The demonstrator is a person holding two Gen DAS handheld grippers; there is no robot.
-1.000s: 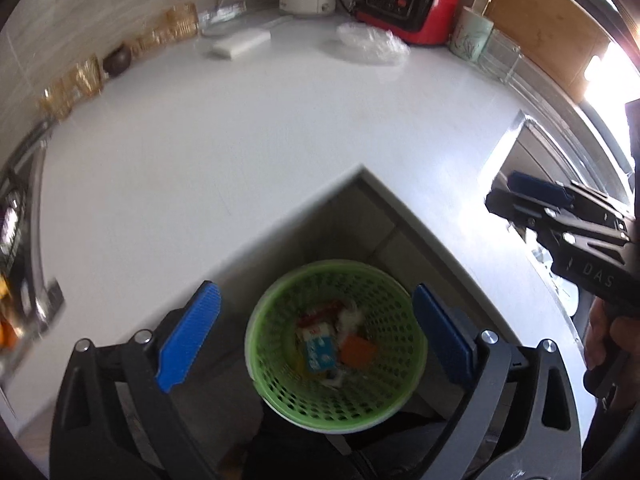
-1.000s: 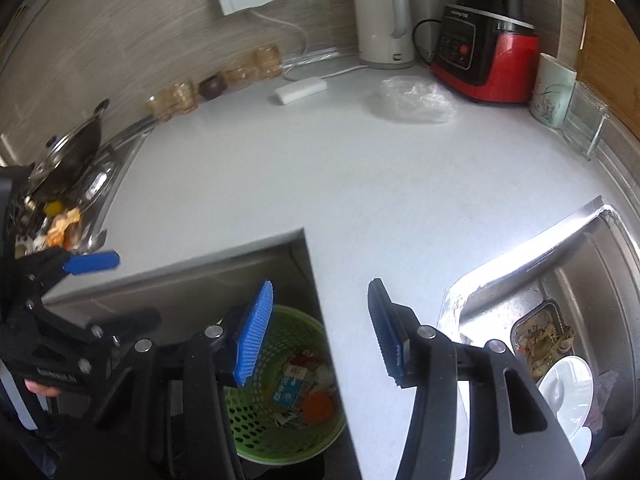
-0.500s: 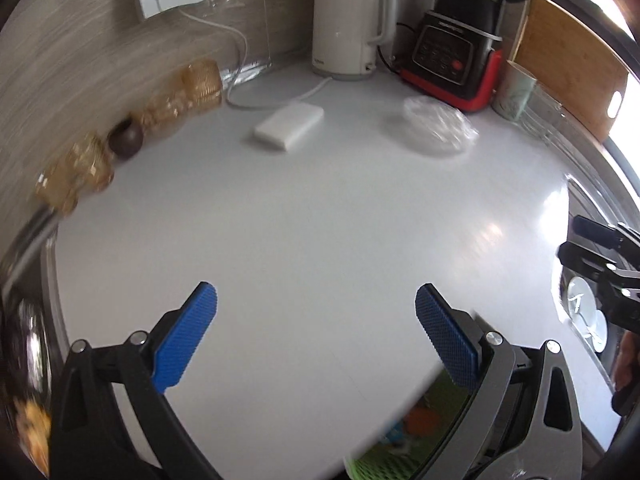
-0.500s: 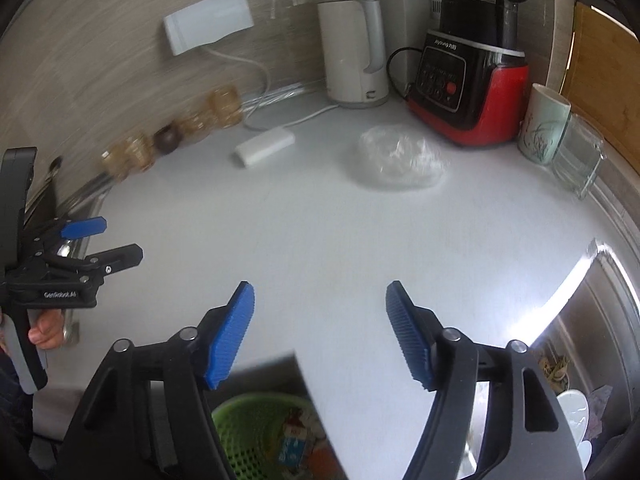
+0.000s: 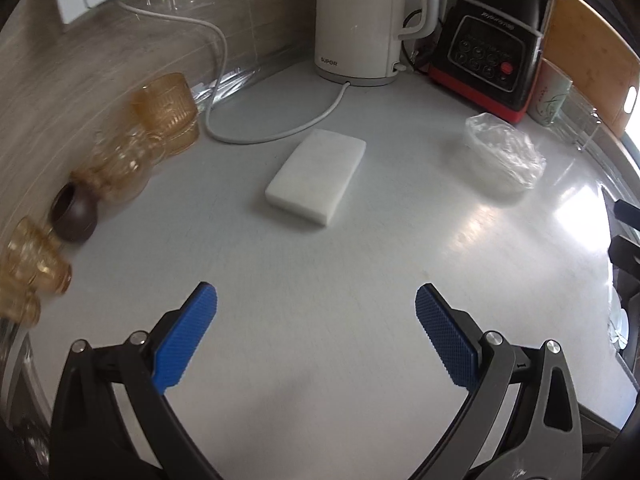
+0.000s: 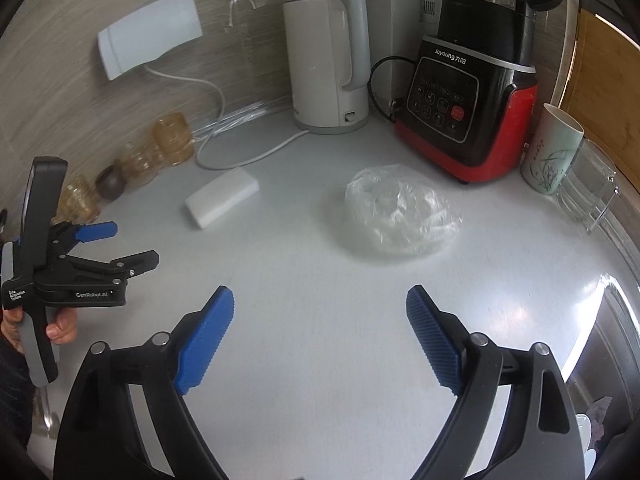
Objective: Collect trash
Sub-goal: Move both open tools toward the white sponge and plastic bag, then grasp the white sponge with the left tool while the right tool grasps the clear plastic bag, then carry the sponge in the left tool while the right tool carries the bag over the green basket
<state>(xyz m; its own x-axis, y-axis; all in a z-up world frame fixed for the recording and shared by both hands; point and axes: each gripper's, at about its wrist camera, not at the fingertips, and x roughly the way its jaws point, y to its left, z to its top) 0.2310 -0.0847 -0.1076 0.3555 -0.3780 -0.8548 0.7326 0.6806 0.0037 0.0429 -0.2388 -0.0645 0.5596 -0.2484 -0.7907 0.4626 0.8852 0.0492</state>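
My left gripper [image 5: 316, 312] and right gripper [image 6: 320, 312] both gape wide, empty. They've left the green basket behind — now over the white counter [image 6: 320, 272], the crumpled clear plastic bag [image 6: 400, 210] ahead of the right one, beside the white sponge block [image 5: 316, 176].

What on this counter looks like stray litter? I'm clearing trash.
The crumpled clear plastic bag lies loose on the countertop before the red blender. The white sponge block lies askew nearby.

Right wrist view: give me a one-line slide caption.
Open right tongs face a crumpled plastic bag on the counter; open left tongs hover beside.
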